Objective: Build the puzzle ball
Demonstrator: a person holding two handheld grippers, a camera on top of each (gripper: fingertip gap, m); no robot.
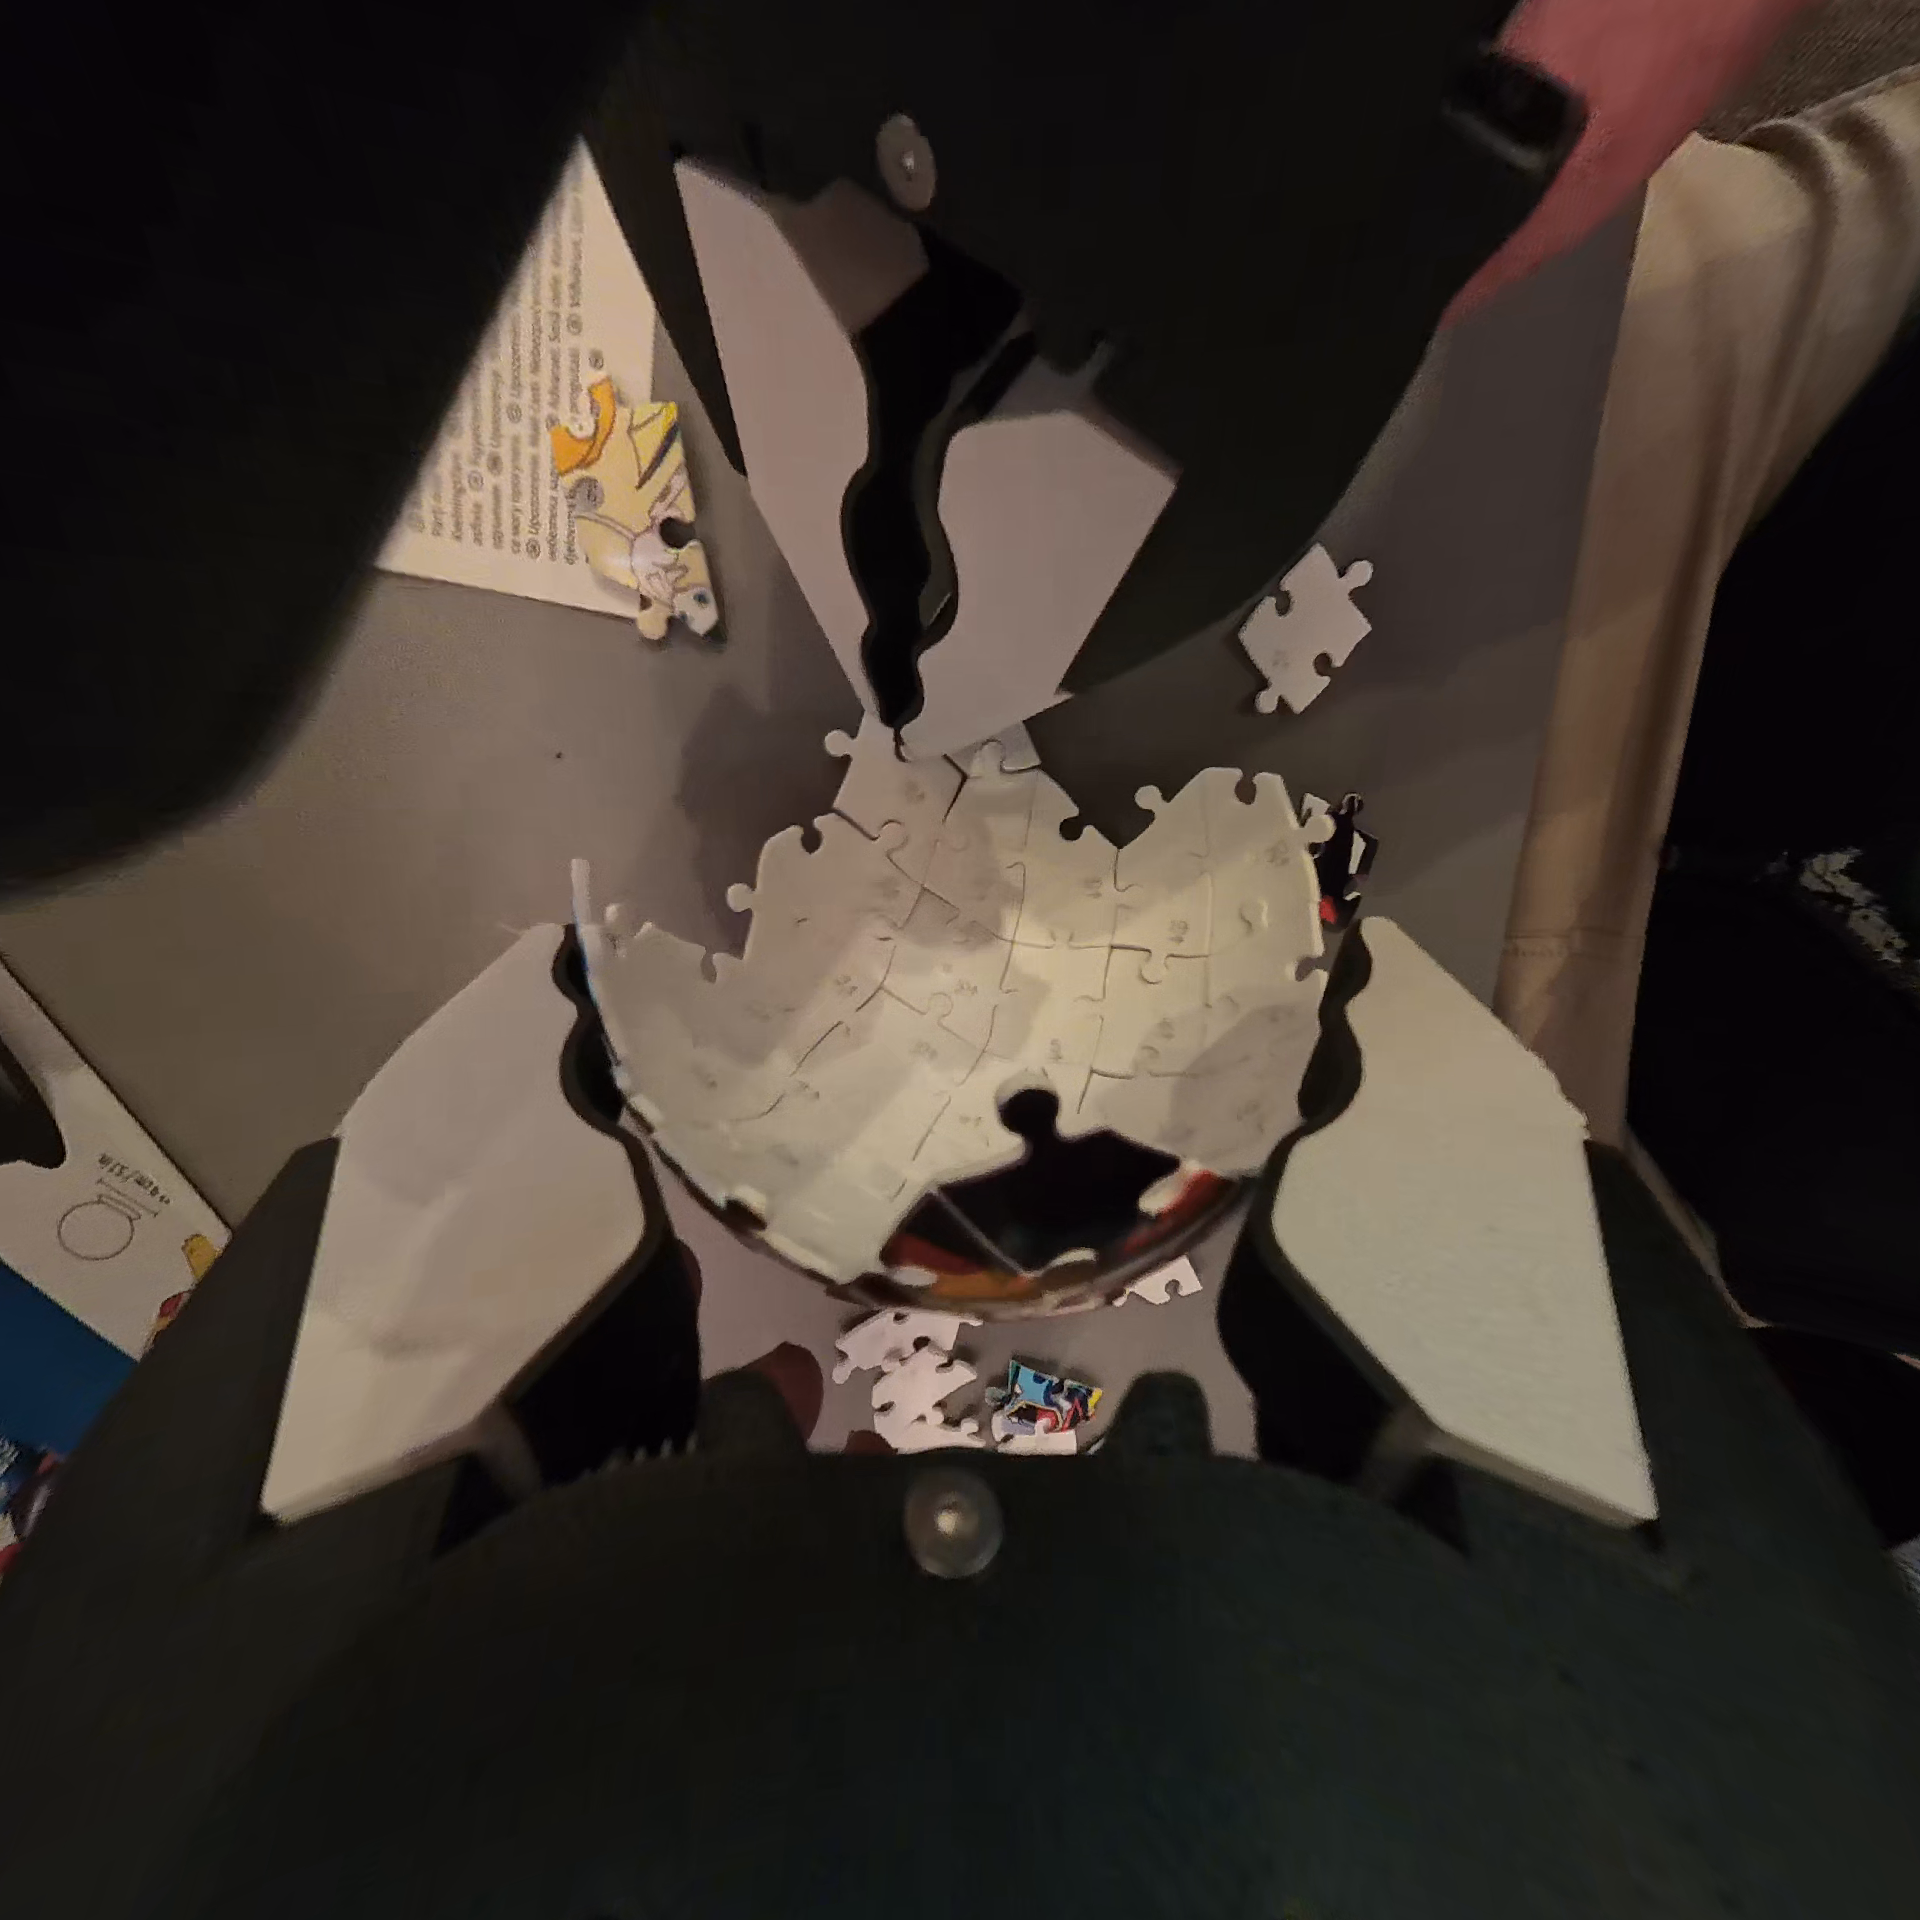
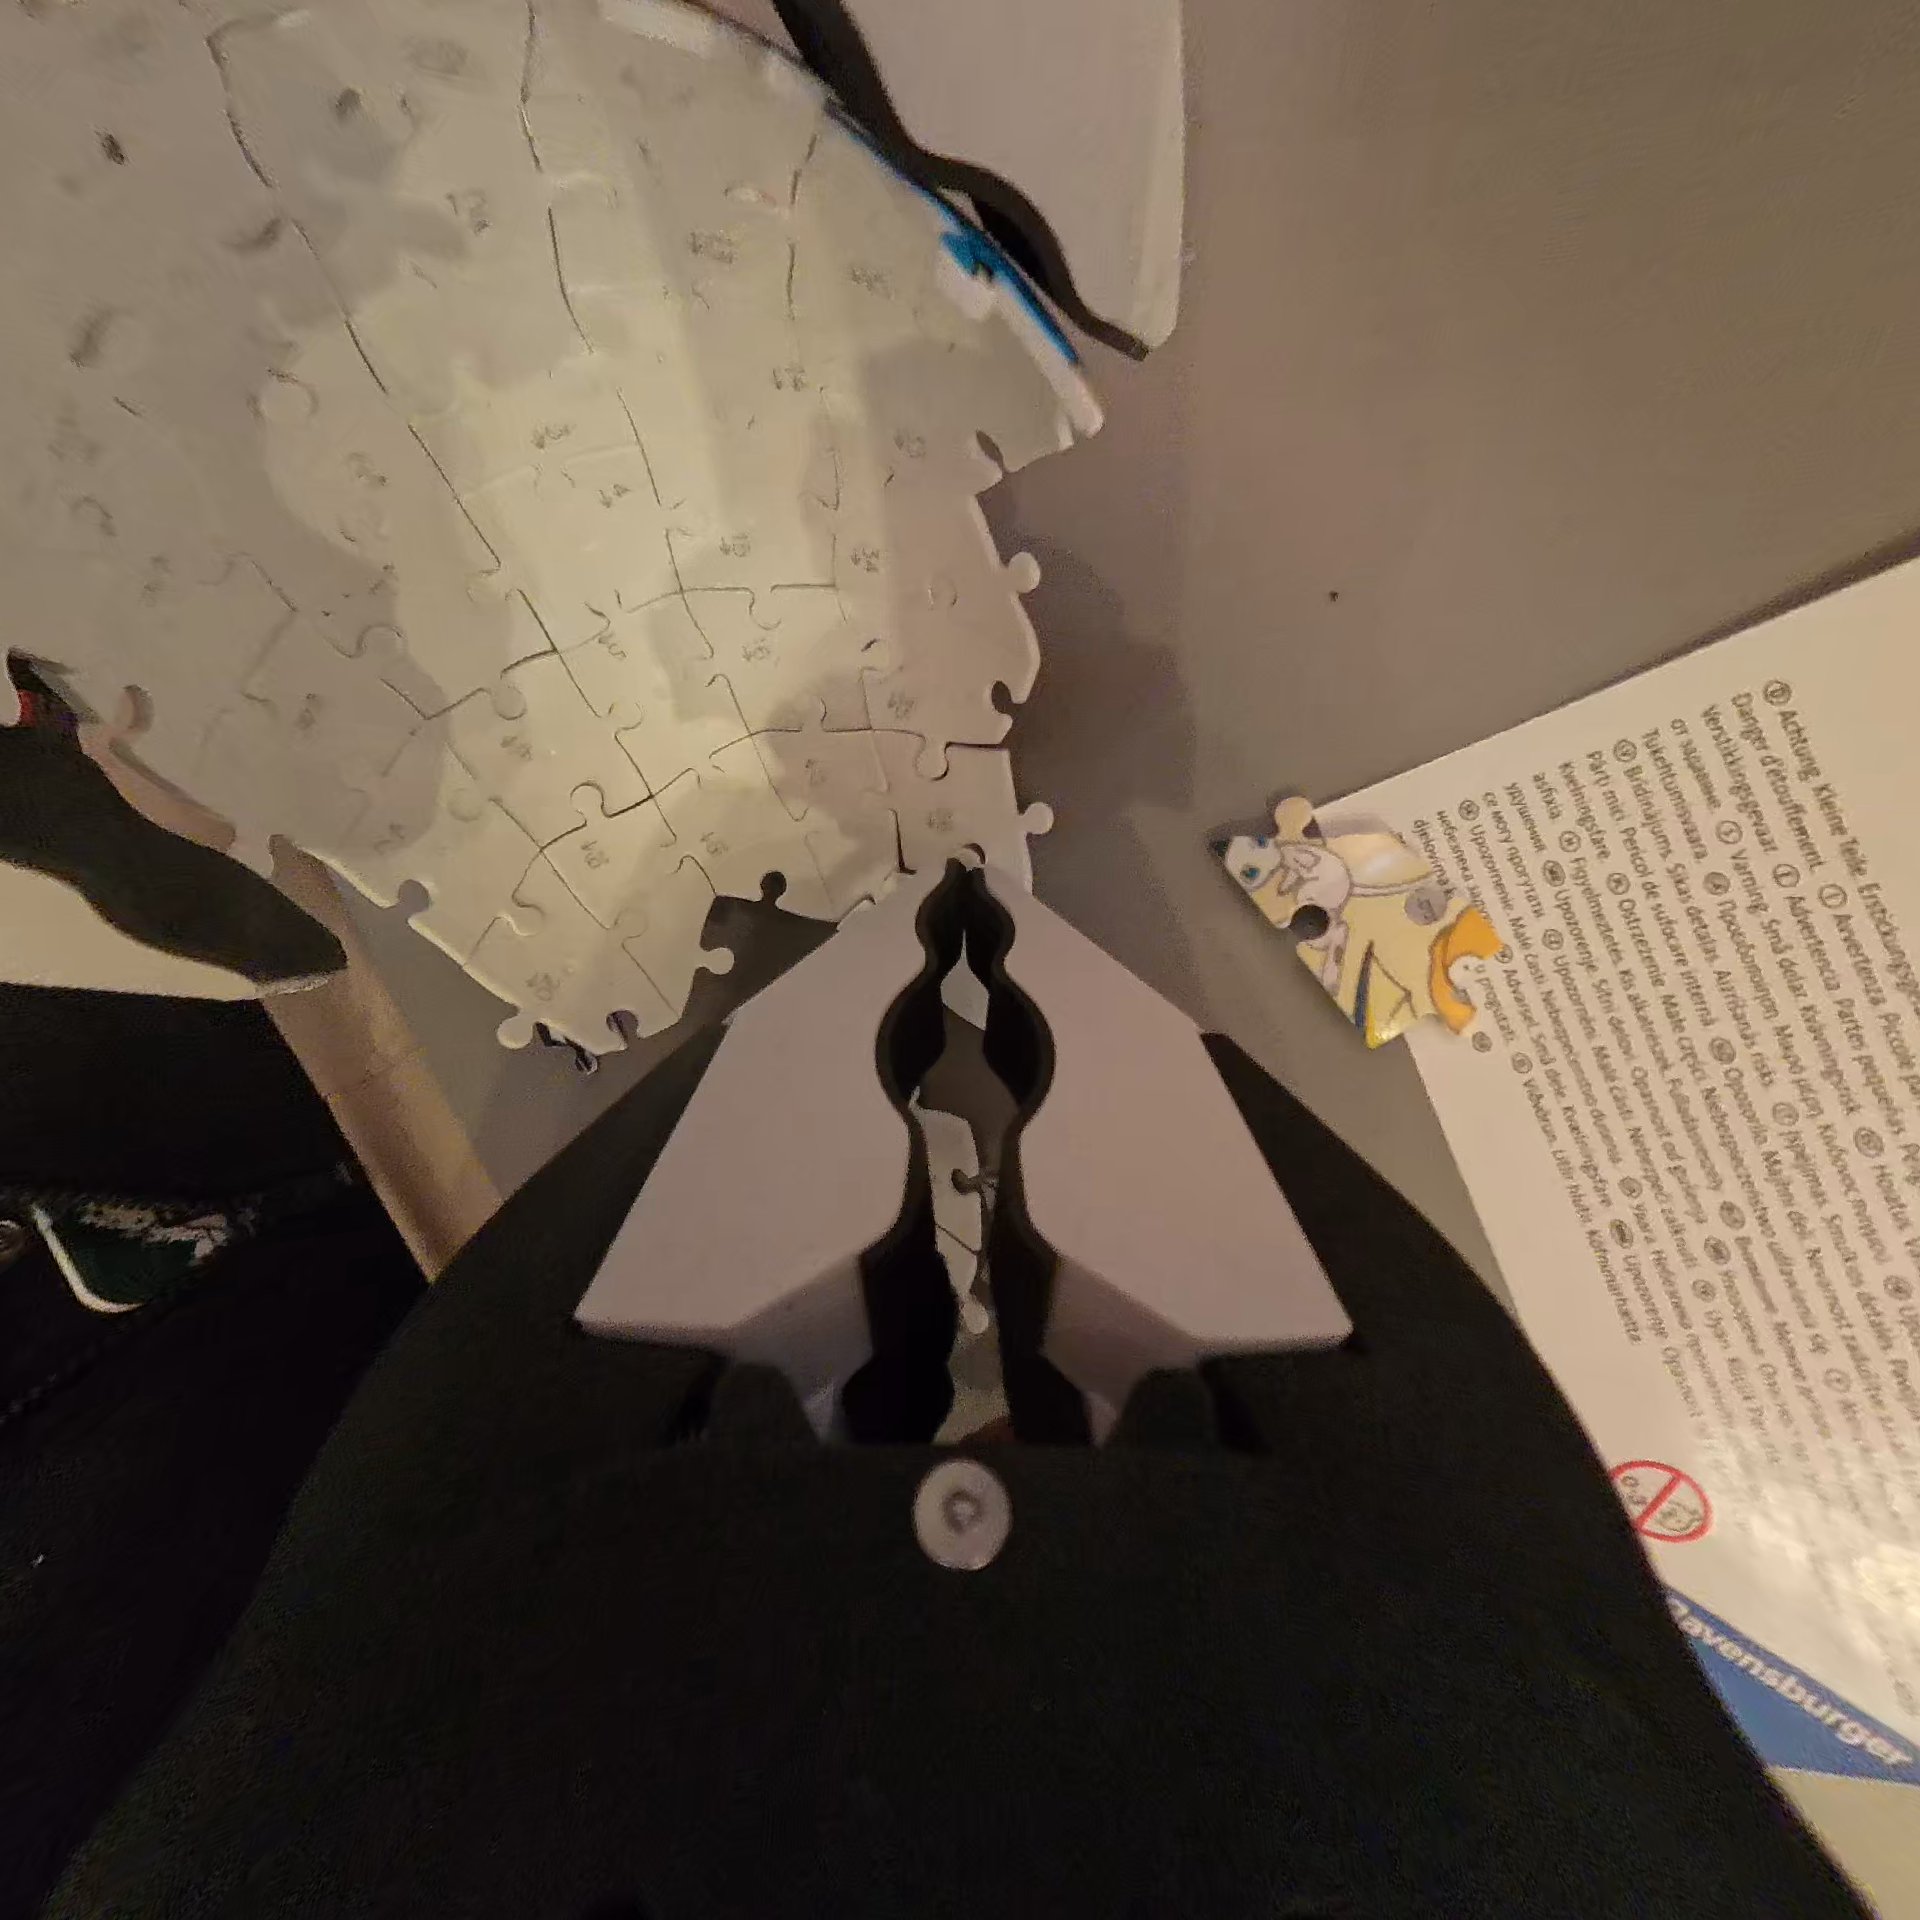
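Note:
The half-built puzzle ball (image 1: pixel 1039 966) is a curved shell with its white inside facing me; it fills the upper left of the right wrist view (image 2: pixel 520 468). My left gripper (image 1: pixel 961 977) is shut on the shell, one finger on each side of the rim. My right gripper (image 1: pixel 896 727) comes down from the top, shut on a white puzzle piece (image 2: pixel 961 1195) that shows between its pads. Its tips (image 2: pixel 961 873) touch the shell's far rim. A gap (image 1: pixel 1049 1143) shows in the near wall.
Loose pieces lie on the grey table: a white one (image 1: pixel 1304 629), a yellow one (image 1: pixel 634 520) (image 2: pixel 1361 925) on a printed leaflet (image 2: pixel 1662 1039), and several below the shell (image 1: pixel 925 1382). A box (image 1: pixel 83 1247) lies at the left, beige cloth (image 1: pixel 1683 520) at the right.

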